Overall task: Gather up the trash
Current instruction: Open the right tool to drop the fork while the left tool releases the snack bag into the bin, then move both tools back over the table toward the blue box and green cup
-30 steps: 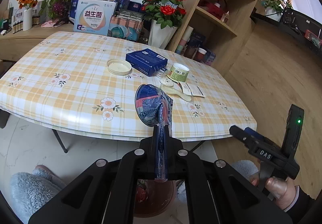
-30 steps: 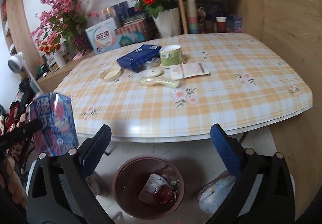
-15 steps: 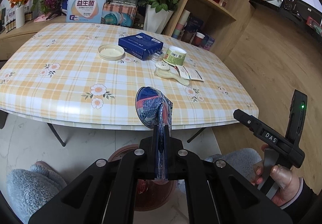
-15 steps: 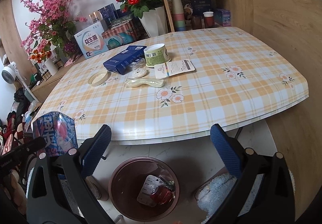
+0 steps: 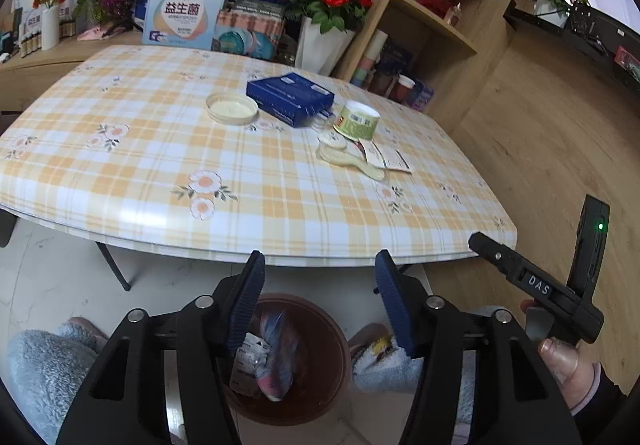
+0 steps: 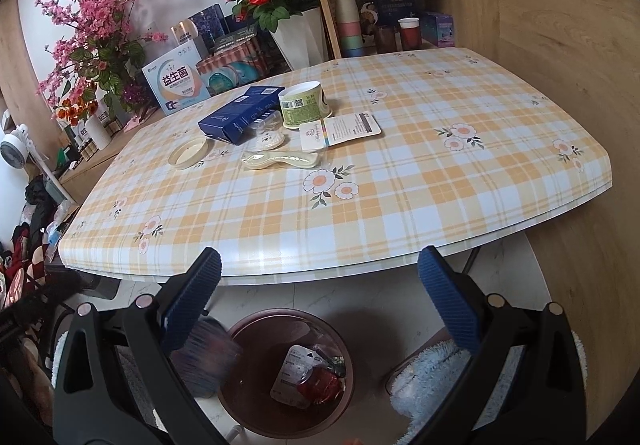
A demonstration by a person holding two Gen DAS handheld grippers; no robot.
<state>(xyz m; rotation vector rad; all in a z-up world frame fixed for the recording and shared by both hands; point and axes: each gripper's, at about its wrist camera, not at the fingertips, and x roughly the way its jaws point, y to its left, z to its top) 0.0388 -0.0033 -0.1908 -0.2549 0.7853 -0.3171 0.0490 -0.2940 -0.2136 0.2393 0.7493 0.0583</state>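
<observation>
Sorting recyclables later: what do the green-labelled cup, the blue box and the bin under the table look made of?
Green-labelled cup: probably paper, matte printed wrap with a rolled pale rim. Blue box: looks like cardboard, sharp folded edges and a slightly glossy print. Bin: likely plastic, a smooth brown-maroon wall with a soft sheen, though the look alone cannot rule out other materials.
</observation>
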